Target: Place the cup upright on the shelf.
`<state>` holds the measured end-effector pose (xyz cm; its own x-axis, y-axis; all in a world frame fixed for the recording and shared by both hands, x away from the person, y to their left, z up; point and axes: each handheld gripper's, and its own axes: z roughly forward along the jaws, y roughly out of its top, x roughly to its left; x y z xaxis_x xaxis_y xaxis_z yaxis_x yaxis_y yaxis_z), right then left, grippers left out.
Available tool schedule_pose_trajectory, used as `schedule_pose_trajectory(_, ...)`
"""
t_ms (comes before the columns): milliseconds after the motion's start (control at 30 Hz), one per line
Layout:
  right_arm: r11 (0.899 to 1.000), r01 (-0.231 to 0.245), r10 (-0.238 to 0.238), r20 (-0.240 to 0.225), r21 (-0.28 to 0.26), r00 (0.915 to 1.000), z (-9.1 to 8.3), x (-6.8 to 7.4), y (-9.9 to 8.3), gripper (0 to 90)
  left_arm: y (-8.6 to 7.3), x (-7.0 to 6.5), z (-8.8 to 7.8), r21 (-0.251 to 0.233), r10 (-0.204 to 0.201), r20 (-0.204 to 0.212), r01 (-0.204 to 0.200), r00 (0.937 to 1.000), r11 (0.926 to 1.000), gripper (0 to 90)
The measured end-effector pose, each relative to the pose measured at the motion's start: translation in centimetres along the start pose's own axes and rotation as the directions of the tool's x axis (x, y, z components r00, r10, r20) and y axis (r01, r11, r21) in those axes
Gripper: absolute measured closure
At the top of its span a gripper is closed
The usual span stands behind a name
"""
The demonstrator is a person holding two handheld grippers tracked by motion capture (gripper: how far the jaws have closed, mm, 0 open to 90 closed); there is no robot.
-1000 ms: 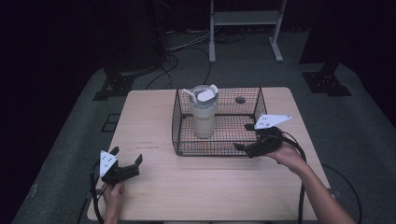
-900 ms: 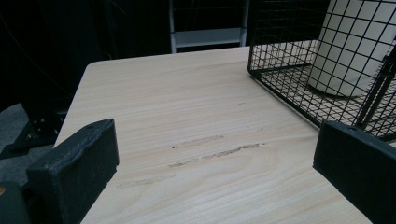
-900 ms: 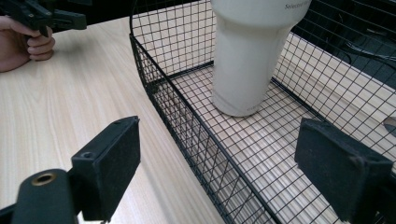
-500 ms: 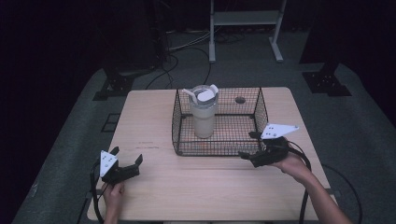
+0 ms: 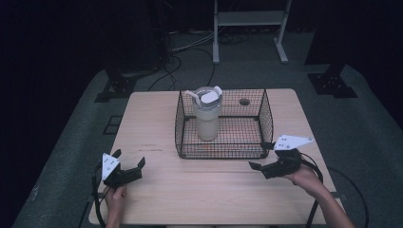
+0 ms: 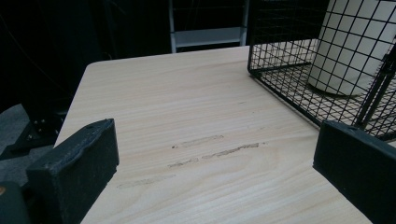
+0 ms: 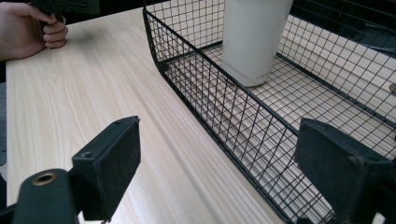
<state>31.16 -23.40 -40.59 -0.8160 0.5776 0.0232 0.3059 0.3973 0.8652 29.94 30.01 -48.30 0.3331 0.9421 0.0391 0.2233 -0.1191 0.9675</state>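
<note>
Tumbler stands upright inside the wire basket, left half, near the back-left corner. White/cream body, grey lid with a flip handle on top. In the right gripper view there's small print low on the tumbler wall, too small to read. No other readable labels or brands anywhere.

Basket sits mid-table toward the far edge, black mesh, open top. A small dark round thing lies by the basket's back right; can't tell whether it's inside or a hole in the table behind it.

Right gripper hovers just off the basket's front-right corner, jaws spread wide, nothing between them. Grey three-cornered plate on top. In its own view the jaws straddle the basket front wall line, one over bare wood, one over the mesh floor; not touching the wire as far as I can see.

Left gripper is at the front-left of the table, well apart from the basket, jaws also wide apart and empty. Its own view looks across bare wood toward the basket corner, with the tumbler behind the mesh. Some faint scuff marks on the wood between the jaws.

Left hand is seen far off in the right gripper view, wrapped around its gripper handle.
</note>
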Motion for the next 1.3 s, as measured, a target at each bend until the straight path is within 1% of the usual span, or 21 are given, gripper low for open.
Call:
schedule_pose_trajectory(433, 1.000, -0.011, 0.011, 0.014, -0.010, 0.9998, -0.8, 0.4, -1.5, 13.8, 0.0, 0.0, 0.0, 0.001, 0.000, 0.000, 0.000, 1.0000, 1.0000, 0.0)
schedule_pose_trajectory(600, 0.999, -0.031, 0.031, 0.022, -0.007, 0.9993, -1.2, 0.5, -2.4, 13.8, 0.0, 0.0, 0.0, -0.001, -0.005, -0.001, 0.005, 1.0000, 1.0000, 0.0)
schedule_pose_trajectory(667, 0.999, -0.043, 0.043, 0.018, -0.003, 0.9989, -1.2, 0.5, -2.7, 13.8, 0.0, 0.0, 0.0, -0.001, -0.006, -0.002, 0.006, 1.0000, 1.0000, 0.0)
schedule_pose_trajectory(867, 0.998, -0.056, 0.056, 0.020, 0.000, 0.9982, -1.5, 0.7, -3.4, 13.8, 0.0, 0.0, 0.0, -0.001, -0.005, -0.001, 0.005, 1.0000, 1.0000, 0.0)
schedule_pose_trajectory(1067, 0.996, -0.087, 0.087, 0.032, 0.007, 0.9957, -2.0, 0.6, -4.5, 13.8, 0.0, 0.0, 0.0, -0.001, -0.006, -0.002, 0.006, 1.0000, 1.0000, 0.0)
schedule_pose_trajectory(1133, 0.996, -0.093, 0.093, 0.031, 0.002, 0.9952, -2.1, 0.6, -4.7, 13.7, 0.0, 0.0, 0.0, 0.000, -0.004, -0.003, 0.004, 1.0000, 1.0000, 0.0)
schedule_pose_trajectory(1167, 0.996, -0.093, 0.093, 0.035, -0.002, 0.9951, -2.2, 0.5, -4.8, 13.8, 0.0, 0.0, 0.0, 0.002, -0.003, -0.004, 0.003, 1.0000, 1.0000, 0.0)
schedule_pose_trajectory(1200, 0.995, -0.103, 0.103, 0.042, -0.011, 0.9938, -2.3, 0.6, -5.3, 13.8, 0.0, 0.0, 0.1, 0.004, -0.002, -0.008, 0.002, 1.0000, 1.0000, 0.0)
schedule_pose_trajectory(1233, 0.995, -0.103, 0.103, 0.042, -0.011, 0.9938, -2.3, 0.6, -5.3, 13.8, 0.0, 0.0, 0.1, 0.004, -0.002, -0.008, 0.002, 1.0000, 1.0000, 0.0)
schedule_pose_trajectory(1267, 0.994, -0.112, 0.113, 0.055, -0.012, 0.9921, -2.4, 0.6, -5.9, 13.6, 0.0, 0.0, 0.1, 0.004, -0.005, -0.007, 0.005, 1.0000, 1.0000, 0.0)
schedule_pose_trajectory(1300, 0.994, -0.112, 0.113, 0.055, -0.012, 0.9921, -2.4, 0.6, -5.9, 13.6, 0.0, 0.0, 0.1, 0.004, -0.005, -0.007, 0.005, 1.0000, 1.0000, 0.0)
